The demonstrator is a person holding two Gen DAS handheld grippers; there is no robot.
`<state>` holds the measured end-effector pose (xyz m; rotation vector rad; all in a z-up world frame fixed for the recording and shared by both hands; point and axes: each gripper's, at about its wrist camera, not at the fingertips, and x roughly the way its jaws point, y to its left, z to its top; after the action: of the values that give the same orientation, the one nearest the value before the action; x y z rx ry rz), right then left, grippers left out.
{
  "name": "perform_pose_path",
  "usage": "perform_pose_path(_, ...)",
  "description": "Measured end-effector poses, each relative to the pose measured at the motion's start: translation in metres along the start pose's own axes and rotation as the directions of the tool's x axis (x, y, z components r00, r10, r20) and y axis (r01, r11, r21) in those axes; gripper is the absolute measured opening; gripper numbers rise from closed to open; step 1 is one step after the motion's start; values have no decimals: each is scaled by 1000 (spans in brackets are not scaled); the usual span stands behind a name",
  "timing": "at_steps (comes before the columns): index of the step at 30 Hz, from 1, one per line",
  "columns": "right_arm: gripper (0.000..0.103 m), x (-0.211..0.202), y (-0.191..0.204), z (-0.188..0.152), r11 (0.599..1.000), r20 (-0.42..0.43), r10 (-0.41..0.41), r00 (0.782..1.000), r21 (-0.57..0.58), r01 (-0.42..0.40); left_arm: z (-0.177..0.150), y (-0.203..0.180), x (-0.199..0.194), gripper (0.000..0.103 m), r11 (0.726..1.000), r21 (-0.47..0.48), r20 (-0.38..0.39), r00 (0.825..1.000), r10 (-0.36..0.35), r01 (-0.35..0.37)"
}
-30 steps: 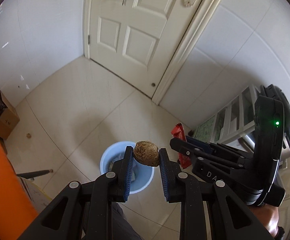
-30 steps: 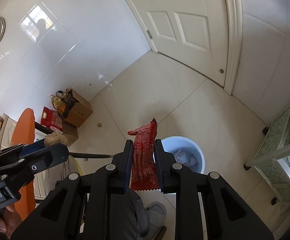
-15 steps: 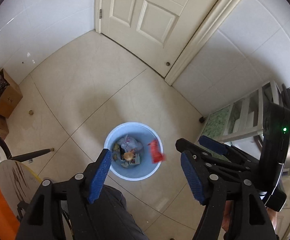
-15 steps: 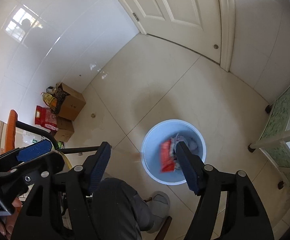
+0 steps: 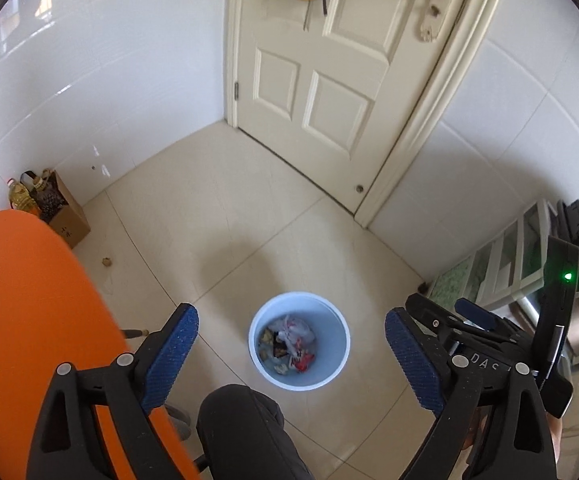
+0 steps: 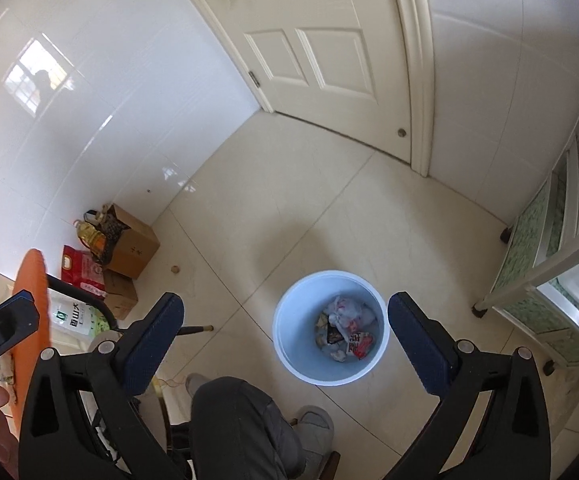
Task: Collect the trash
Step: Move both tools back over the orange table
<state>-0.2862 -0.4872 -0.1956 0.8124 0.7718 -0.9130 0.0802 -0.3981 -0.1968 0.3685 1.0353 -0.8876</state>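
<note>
Below and ahead of both jaw pairs, bin point(image 5: 299, 340) holds red wrapper point(image 6: 359, 343); left gripper point(image 5: 291, 354) and right gripper point(image 6: 285, 338) jaws opening, nothing between them; floor scrap point(image 5: 107, 262) lies far left, nearer left gripper.

Tiled floor point(image 6: 329, 200) carries bin point(image 6: 289, 344), cardboard box point(image 6: 133, 248) (against the wall).

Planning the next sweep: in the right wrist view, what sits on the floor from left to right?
Red bag → cardboard box → small brown scrap → blue trash bin → white shelf unit.
</note>
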Motion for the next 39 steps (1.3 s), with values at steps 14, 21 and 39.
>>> perform_pose_path(14,103,-87,127,9,973,154,88,984,-223,-52,-70,50,-148,97,993,-97,237,967,91,-69)
perform_pose_path(21,103,-118,200,-5,932,188,159,969,-354,-84,-122,96,-237,98,977,-187,327,932,156,-98)
perform_pose_path(39,103,-168,340,-58,780,184,371,910,-595,-197,-262,144,-378,102,879,-434,442,803,400,-199)
